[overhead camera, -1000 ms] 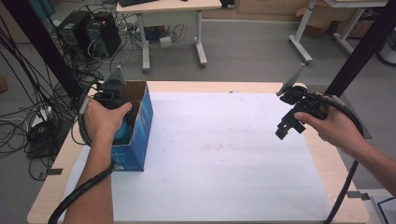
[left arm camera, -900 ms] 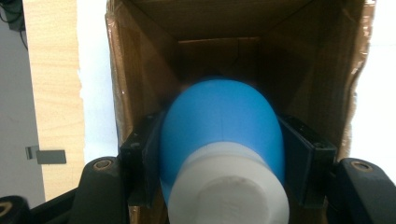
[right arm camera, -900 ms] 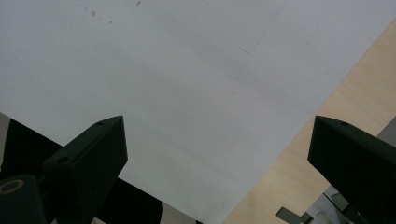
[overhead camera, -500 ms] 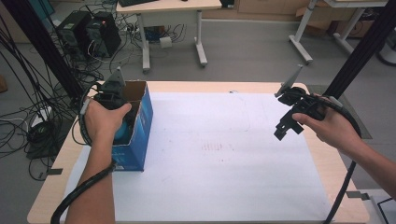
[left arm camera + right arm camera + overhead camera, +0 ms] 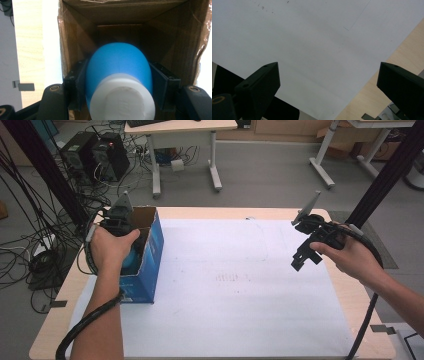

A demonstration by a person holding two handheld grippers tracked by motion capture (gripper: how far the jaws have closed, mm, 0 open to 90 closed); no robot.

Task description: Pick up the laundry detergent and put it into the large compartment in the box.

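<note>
A blue bottle [image 5: 117, 62] with a white end [image 5: 122, 102] is clamped between the black jaws of my left gripper [image 5: 121, 75], inside an open cardboard box [image 5: 125, 15]. In the high view this box [image 5: 150, 255] is blue outside and stands at the table's left. The left hand holds the left gripper [image 5: 120, 217] over the box's opening, where a bit of blue bottle [image 5: 131, 259] shows. My right gripper [image 5: 304, 254] hangs above the right part of the white sheet [image 5: 240, 280]. In its own view the right gripper [image 5: 329, 75] is open, with nothing but the sheet [image 5: 312, 37] between its jaws.
The white sheet covers most of the wooden table [image 5: 65, 290], whose bare edge [image 5: 372, 92] shows near the right gripper. Faint marks [image 5: 232, 277] sit mid-sheet. Cables [image 5: 30, 255] and computer towers [image 5: 97, 157] lie on the floor to the left; a desk [image 5: 182, 130] stands beyond.
The right gripper has drifted slightly left and down over the sheet. The left gripper stays at the box with the bottle in it.
</note>
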